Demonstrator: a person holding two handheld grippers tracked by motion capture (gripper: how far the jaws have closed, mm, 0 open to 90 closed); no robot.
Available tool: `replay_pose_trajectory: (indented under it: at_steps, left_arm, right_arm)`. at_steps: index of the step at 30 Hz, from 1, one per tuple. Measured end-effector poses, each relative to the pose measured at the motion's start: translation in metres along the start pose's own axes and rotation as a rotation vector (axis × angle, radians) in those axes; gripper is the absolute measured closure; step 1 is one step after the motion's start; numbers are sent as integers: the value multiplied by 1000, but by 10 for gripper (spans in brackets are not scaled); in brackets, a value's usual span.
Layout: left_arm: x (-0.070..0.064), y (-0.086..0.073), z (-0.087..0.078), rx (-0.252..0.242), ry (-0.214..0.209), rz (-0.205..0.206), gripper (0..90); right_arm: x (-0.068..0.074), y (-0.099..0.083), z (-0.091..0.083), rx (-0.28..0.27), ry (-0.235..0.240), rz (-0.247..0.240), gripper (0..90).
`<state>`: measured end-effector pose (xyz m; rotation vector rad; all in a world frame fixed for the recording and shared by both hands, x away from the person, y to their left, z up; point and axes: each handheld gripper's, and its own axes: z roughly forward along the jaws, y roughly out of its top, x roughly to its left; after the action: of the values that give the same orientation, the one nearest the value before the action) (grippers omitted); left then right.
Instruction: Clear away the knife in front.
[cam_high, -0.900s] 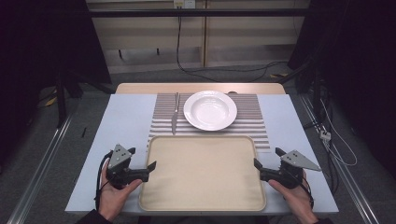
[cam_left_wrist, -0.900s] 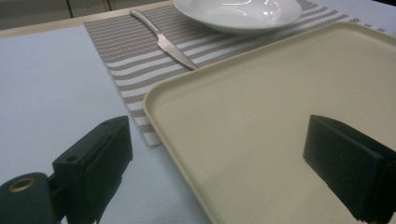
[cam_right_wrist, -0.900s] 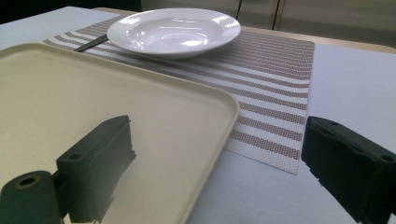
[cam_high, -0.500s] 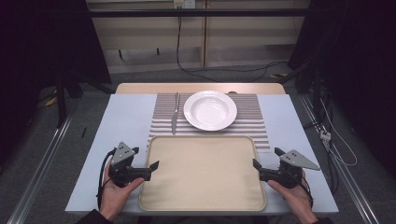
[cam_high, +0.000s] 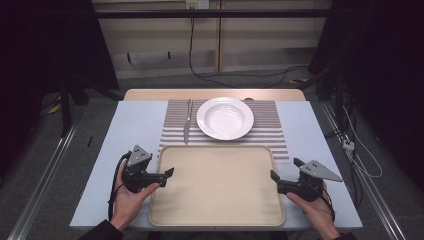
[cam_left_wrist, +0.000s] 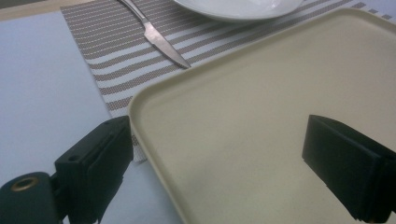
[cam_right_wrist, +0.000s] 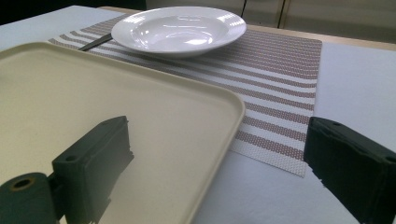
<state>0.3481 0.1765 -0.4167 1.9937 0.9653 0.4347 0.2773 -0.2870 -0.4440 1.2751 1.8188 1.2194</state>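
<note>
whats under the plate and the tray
The plate sits on a striped mat, beside a knife. The tray covers the mat's near edge and the table; whatever else lies beneath it is hidden.

Tray (cam_high: 217, 190): matt cream plastic, smooth. Plate (cam_high: 225, 117): glossy white ceramic, strong highlights. Placemat (cam_right_wrist: 280, 74): coarse woven cloth, brown-white stripes, matt. Knife (cam_left_wrist: 161, 42): brushed metal, dull sheen. Table (cam_high: 127, 135): smooth matt pale sheet; bare wood strip at far edge. Gripper jaws: matt black plastic.
</note>
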Motion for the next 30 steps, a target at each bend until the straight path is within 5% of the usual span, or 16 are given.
replay_pose_trajectory:
  at_steps: [5, 22, 30]
  left_arm:
    - [1, 9, 4, -9, -15, -40, 86]
    - [15, 34, 34, 6, 28, 15, 86]
    - [24, 43, 48, 16, 31, 0, 89]
  right_arm:
    - [1, 0, 0, 7, -2, 6, 76]
    - [2, 1, 3, 11, 11, -9, 75]
    - [2, 1, 3, 14, 11, -10, 75]
